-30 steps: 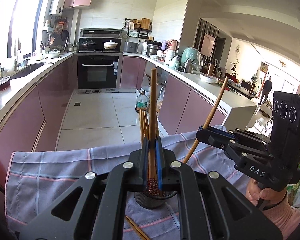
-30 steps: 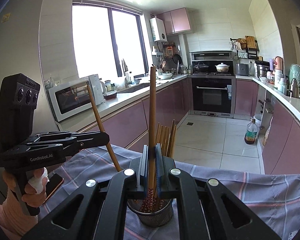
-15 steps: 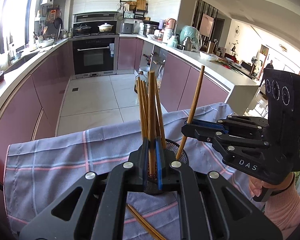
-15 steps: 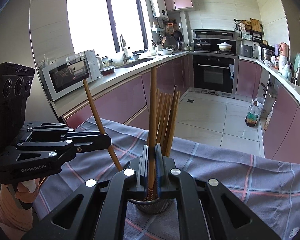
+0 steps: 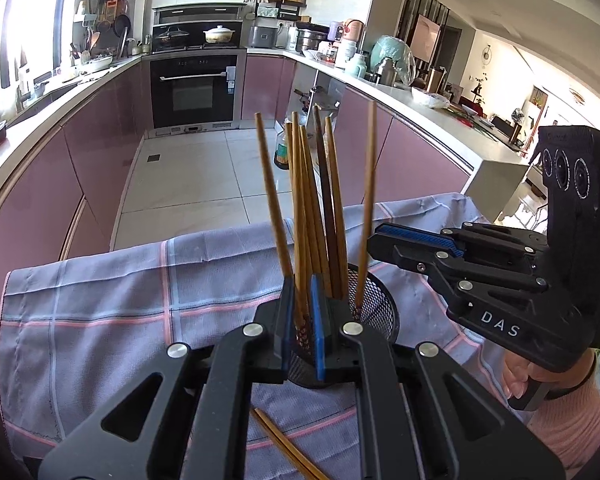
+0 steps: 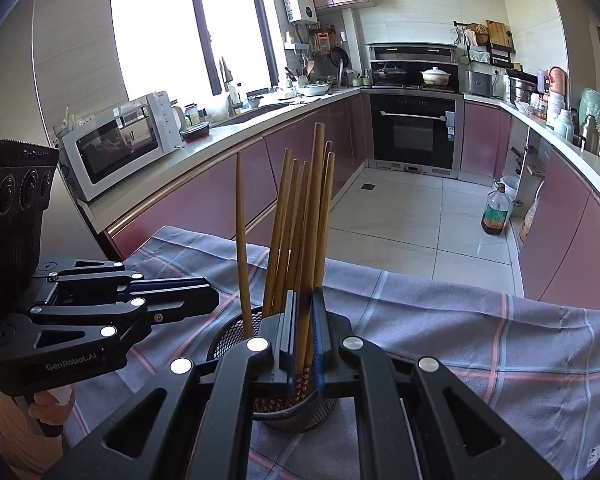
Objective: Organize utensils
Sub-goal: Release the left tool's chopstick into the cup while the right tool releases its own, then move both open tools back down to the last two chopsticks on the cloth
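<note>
Left wrist view: the left hand-held gripper [image 5: 300, 320] stands narrowly parted around chopsticks [image 5: 316, 216] in the mesh cup [image 5: 376, 312] on the checked cloth [image 5: 100, 304]. The right hand-held gripper [image 6: 304, 340], likewise slightly parted, crowds alongside; a loose chopstick [image 5: 288, 452] lies nearer.

Loose chopstick [image 5: 288, 448] cut off by the bottom edge; mesh holder [image 5: 376, 304] base hidden, perhaps behind jaws.

We see tan wooden chopsticks [image 5: 300, 216] with red-patterned tips, a black wire-mesh holder [image 5: 376, 312], and a lilac cloth [image 5: 100, 304] checked pink and white.
</note>
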A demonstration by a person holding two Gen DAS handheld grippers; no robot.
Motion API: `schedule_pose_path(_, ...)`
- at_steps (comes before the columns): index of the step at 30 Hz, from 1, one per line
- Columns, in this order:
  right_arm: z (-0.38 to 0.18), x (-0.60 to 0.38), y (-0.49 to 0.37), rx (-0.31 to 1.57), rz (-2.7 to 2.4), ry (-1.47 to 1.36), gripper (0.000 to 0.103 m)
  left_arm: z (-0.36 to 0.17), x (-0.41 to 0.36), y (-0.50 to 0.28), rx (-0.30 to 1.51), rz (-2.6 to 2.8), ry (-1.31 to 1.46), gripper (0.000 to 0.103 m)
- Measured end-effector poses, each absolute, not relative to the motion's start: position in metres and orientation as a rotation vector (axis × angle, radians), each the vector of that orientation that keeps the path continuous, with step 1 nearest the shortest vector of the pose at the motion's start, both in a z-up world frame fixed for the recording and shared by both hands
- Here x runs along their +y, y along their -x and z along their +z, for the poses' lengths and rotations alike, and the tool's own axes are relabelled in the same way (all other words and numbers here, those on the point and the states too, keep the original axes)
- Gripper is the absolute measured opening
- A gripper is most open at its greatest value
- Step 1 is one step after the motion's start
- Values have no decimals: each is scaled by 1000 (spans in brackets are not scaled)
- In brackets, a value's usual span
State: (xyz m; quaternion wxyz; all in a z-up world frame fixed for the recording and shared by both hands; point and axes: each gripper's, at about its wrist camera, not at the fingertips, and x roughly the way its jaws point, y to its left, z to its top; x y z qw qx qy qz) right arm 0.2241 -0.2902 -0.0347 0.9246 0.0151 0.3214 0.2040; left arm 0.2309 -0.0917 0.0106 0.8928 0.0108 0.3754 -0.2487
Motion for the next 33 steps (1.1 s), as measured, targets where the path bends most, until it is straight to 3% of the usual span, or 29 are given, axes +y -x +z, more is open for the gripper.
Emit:
schedule_pose_path(3,-36,-293,-223,658,416,-41,7,6,-87,-231,779,-517,1,9)
schedule_pose_path(6,-36,-293,-217,650,428,-46,8,3,-81,-223,763,-495,14,17)
schedule_pose_path(9,-35,-295,-210,636,440,-42,18,0,-75,-214,738,-471,17,27)
schedule_pose_path(16,-37,-286,-177,616,516,-29,23,-12,-48,-181,691,-393,9,41)
schedule_pose_path(19,-44,-276,-160,631,565,-6,31,-20,-35,-166,697,-365,11,42)
schedule_pose_path(33,-118,-227,-133,859,662,52,31,-79,-11,-117,808,-297,0,45)
